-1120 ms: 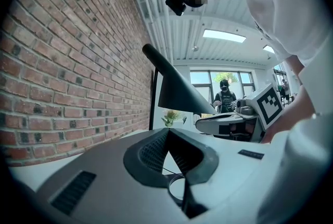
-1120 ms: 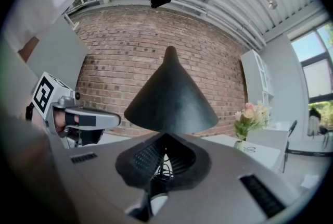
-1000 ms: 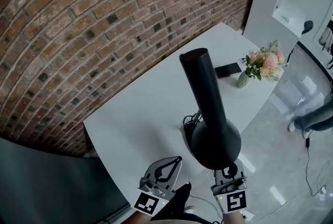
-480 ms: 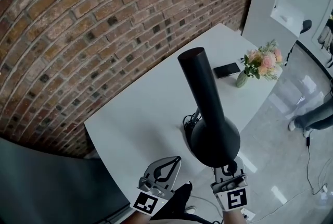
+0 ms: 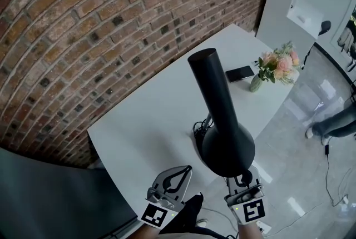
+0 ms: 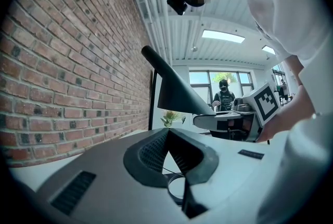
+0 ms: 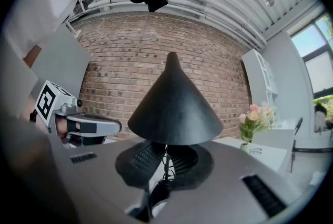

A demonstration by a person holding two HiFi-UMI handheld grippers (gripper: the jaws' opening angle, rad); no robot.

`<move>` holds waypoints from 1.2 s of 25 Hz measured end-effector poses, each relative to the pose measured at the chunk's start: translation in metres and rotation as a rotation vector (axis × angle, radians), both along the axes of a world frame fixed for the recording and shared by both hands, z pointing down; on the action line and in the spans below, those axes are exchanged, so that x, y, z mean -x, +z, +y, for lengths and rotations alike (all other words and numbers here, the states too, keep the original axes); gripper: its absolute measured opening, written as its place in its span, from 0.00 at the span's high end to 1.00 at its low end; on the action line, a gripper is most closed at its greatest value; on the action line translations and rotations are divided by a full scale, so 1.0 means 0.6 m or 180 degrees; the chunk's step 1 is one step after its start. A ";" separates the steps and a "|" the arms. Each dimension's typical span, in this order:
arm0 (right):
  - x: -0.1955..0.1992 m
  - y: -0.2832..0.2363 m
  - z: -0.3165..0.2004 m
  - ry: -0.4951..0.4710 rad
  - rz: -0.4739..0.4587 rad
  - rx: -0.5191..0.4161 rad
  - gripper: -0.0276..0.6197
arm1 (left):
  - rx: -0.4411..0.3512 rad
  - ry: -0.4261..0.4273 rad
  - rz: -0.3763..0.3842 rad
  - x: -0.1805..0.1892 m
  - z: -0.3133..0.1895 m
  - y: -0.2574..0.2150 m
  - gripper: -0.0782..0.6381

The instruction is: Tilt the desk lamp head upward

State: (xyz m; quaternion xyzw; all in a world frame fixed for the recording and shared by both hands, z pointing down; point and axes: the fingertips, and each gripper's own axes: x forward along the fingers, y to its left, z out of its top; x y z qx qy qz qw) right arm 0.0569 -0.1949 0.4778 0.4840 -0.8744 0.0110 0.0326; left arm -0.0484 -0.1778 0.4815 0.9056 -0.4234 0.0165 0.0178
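Desk lamp head [image 5: 225, 143] looms over the white bench [image 5: 144, 121] with right gripper [image 7: 164, 149] fingers pressed together beneath its rim, left gripper [image 5: 186, 170] fingers closed, empty.

Matte black conical desk lamp head [image 5: 225, 138]: wide rim lowest, over the near edge of the white table [image 5: 150, 121]; narrow neck slants up and away.
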 end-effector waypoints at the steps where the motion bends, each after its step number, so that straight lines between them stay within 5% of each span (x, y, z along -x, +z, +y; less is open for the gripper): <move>1: 0.000 -0.001 0.000 0.0006 -0.0008 -0.0007 0.94 | -0.0006 0.0006 -0.0004 0.000 0.000 0.000 0.88; 30: -0.009 -0.012 0.007 0.0056 0.0063 0.0027 0.94 | -0.0033 0.0009 0.0057 -0.014 0.012 -0.013 0.88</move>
